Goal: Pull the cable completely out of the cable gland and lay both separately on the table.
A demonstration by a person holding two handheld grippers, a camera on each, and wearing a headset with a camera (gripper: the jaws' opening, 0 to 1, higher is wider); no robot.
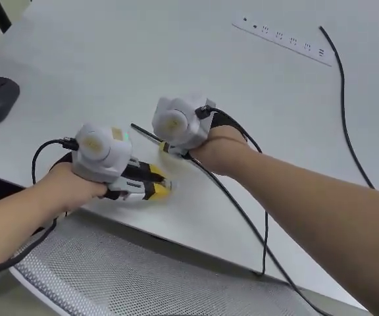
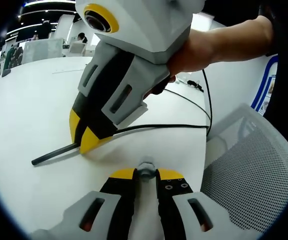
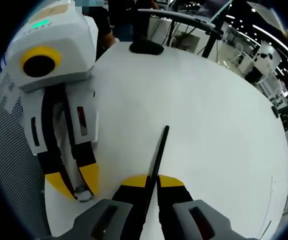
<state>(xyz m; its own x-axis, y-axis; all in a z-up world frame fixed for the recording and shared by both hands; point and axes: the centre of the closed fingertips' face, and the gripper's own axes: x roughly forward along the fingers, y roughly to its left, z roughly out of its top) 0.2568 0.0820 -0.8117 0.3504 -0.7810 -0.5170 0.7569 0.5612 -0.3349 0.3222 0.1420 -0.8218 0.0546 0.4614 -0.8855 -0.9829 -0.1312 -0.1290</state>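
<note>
Left gripper [image 2: 145, 176] pinches the cable gland [image 2: 145, 168] low over the table [image 2: 24, 125]. Right gripper [image 3: 153, 181] is clamped on the black cable [image 3: 160, 147], just beside the gland and apparently free of it. Extraction judged complete; setting both down remains.

Bright, even light from ceiling lamps [image 3: 279, 36] over the white table [image 1: 110, 59]. Soft, faint shadows on the table, a thin one beside the cable [image 2: 54, 155]. Pale glare mid-table in the head view. Heavy fisheye bending at the table's edges in both gripper views; blurred background beyond.
</note>
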